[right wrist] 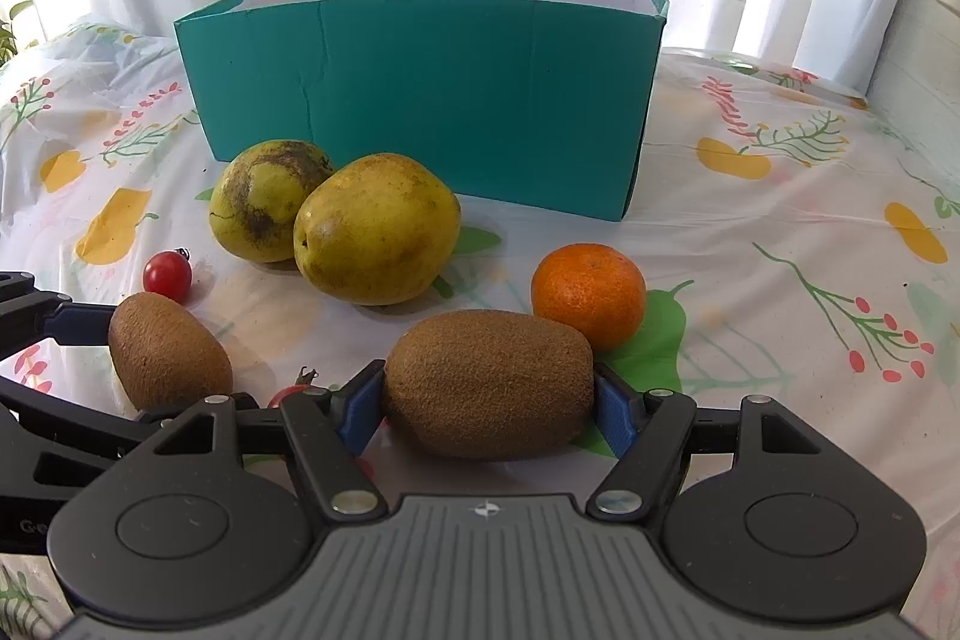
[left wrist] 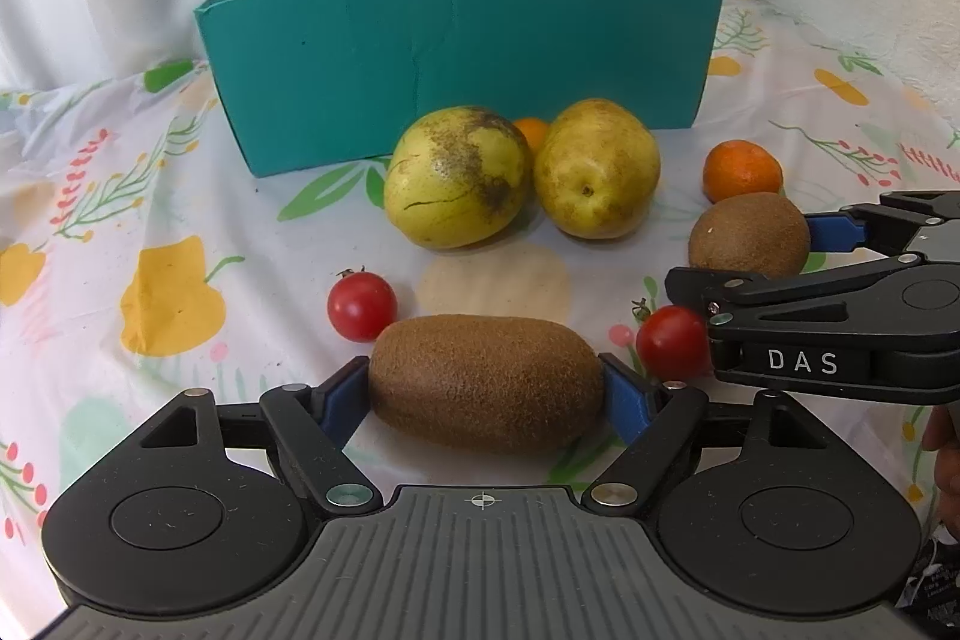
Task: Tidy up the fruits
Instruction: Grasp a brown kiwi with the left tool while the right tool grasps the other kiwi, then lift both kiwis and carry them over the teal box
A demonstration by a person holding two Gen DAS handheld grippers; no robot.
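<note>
Two brown kiwis lie on the flowered tablecloth. My left gripper (left wrist: pixel 485 400) is shut on the near kiwi (left wrist: pixel 480 364), with a blue pad pressed on each end. The second kiwi (right wrist: pixel 489 376) sits lengthwise in my right gripper (right wrist: pixel 487 403), whose pads touch both its ends. In the left wrist view the right gripper (left wrist: pixel 757 259) comes in from the right around that kiwi (left wrist: pixel 750 235). A teal box (left wrist: pixel 462 52) stands open-topped behind the fruit; its inside is hidden from here.
Two yellow-green pears (left wrist: pixel 456 178) (left wrist: pixel 594 166) lie side by side in front of the box. A tangerine (right wrist: pixel 588 292) sits just behind the right kiwi, and a smaller orange fruit (left wrist: pixel 531 130) peeks out behind the pears. Cherry tomatoes (left wrist: pixel 361 305) (left wrist: pixel 672 343) flank the left kiwi.
</note>
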